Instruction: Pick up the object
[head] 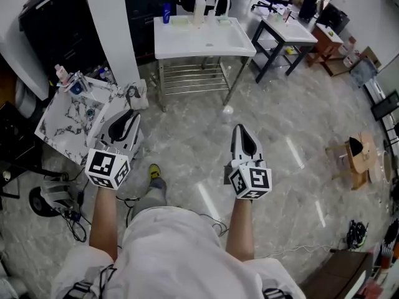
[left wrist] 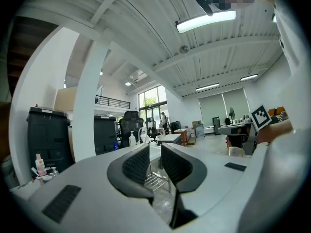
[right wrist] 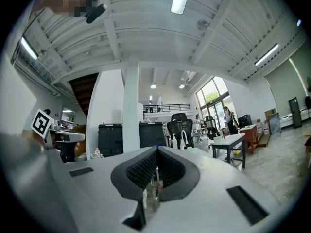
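Observation:
No single object stands out as the one to pick up. A white sink table (head: 202, 39) stands ahead of me across the floor, with a blue bottle (head: 166, 12) and a white bottle (head: 199, 9) on it. A small white thing (head: 227, 110) lies on the floor before it. My left gripper (head: 132, 117) (left wrist: 155, 153) is held at waist height, its jaws a narrow gap apart and empty. My right gripper (head: 240, 129) (right wrist: 156, 152) hovers beside it with its pads touching at the tips, holding nothing. Both point toward the white table (left wrist: 167, 139).
A marble-topped stand (head: 65, 120) with small items is close on my left, by a white pillar (head: 112, 23). A black-legged table (head: 287, 30) (right wrist: 232, 141) and office chairs stand at the back right. A cardboard box (head: 355, 157) sits right. Cables (head: 78, 220) trail on the floor.

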Demonstrator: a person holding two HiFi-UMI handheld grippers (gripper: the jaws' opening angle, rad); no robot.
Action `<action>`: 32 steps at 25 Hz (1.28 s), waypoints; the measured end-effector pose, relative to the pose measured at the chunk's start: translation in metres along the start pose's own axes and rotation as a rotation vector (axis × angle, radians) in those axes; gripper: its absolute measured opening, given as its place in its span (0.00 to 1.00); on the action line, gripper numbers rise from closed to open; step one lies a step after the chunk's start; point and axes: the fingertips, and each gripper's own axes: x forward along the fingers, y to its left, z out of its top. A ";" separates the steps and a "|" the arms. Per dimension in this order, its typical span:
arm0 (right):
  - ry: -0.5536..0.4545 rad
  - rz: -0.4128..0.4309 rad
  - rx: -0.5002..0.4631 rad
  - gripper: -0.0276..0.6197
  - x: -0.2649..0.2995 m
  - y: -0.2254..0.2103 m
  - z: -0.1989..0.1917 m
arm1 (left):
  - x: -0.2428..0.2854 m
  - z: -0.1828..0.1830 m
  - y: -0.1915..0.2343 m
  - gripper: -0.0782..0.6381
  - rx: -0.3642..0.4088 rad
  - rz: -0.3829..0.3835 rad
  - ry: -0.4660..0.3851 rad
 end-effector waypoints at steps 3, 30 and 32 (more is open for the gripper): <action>0.001 -0.010 -0.008 0.05 0.012 -0.006 -0.006 | 0.015 -0.006 0.007 0.20 -0.008 -0.004 -0.007; 0.019 -0.066 -0.043 0.05 0.309 -0.026 0.010 | 0.242 -0.011 0.208 0.20 -0.067 -0.048 -0.017; 0.018 -0.064 -0.047 0.05 0.332 -0.023 0.010 | 0.257 -0.011 0.225 0.20 -0.066 -0.052 -0.020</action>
